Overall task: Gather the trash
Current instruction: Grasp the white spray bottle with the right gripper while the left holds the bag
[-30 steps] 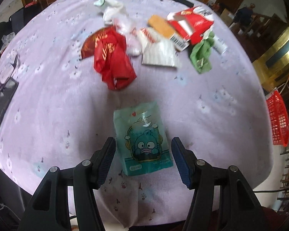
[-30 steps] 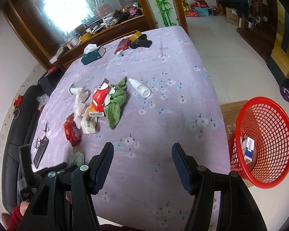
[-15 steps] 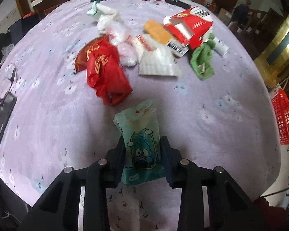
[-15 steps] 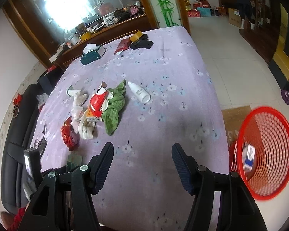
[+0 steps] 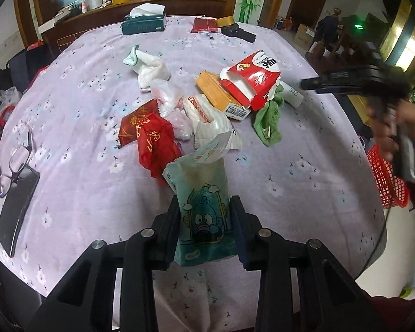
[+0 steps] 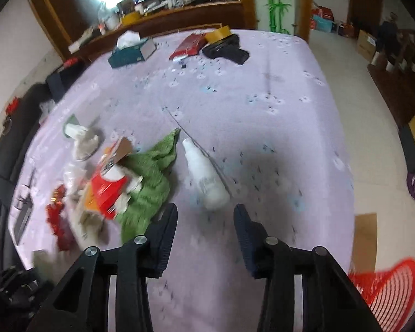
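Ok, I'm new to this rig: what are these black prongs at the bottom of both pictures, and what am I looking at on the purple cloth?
The prongs are handheld two-finger grippers, each carrying its own camera looking along its fingers. In the left view, the left gripper is shut on a teal cartoon-printed packet. In the right view, the right gripper, jaws just narrowing with nothing between them, points at a white plastic bottle. On the flowered purple tablecloth lie a red crumpled wrapper, a green cloth and a red carton. The red mesh basket stands beside the table.
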Demonstrator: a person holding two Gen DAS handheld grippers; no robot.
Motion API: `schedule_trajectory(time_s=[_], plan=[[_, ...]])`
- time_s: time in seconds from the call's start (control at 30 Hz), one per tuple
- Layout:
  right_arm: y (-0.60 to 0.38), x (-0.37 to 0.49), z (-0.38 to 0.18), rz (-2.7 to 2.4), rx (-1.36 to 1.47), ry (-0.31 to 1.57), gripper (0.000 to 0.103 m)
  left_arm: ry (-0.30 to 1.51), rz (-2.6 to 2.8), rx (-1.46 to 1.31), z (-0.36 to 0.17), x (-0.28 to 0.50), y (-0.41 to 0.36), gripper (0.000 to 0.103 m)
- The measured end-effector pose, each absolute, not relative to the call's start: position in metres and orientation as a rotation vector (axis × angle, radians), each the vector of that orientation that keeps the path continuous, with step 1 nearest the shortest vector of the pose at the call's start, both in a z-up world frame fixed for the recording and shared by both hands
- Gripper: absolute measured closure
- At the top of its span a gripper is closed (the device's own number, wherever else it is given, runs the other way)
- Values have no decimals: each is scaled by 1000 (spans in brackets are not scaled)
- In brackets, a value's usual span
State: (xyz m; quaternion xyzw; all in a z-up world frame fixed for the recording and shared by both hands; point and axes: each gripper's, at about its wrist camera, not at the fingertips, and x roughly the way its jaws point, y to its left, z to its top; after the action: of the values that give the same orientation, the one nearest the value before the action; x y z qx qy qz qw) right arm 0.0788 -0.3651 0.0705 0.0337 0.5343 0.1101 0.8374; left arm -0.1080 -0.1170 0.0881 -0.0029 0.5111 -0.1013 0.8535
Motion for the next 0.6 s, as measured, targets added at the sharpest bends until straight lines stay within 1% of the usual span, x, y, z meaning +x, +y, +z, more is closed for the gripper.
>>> schedule_trajectory(time_s=[0.13, 0.17, 0.2, 0.3, 0.5, 0.6], plan=[[-356, 102, 53, 229, 43, 1157, 59, 1076, -213, -3, 88, -107, -112, 70], [-356, 109, 48, 222, 38, 1168, 61, 1076, -213, -3, 88, -107, -111, 70], [-355, 113, 43, 222, 43, 1180, 65, 1075, -213, -2, 88, -107, -111, 70], [-351, 124, 34, 225, 49, 1201, 70, 1076, -218, 0, 88, -106, -111, 70], [-342, 125, 28, 238, 49, 1198, 70, 1078, -232, -4, 87, -101, -114, 70], [-345, 120, 26, 253, 91, 1209, 70, 1077, -247, -4, 87, -99, -119, 70]])
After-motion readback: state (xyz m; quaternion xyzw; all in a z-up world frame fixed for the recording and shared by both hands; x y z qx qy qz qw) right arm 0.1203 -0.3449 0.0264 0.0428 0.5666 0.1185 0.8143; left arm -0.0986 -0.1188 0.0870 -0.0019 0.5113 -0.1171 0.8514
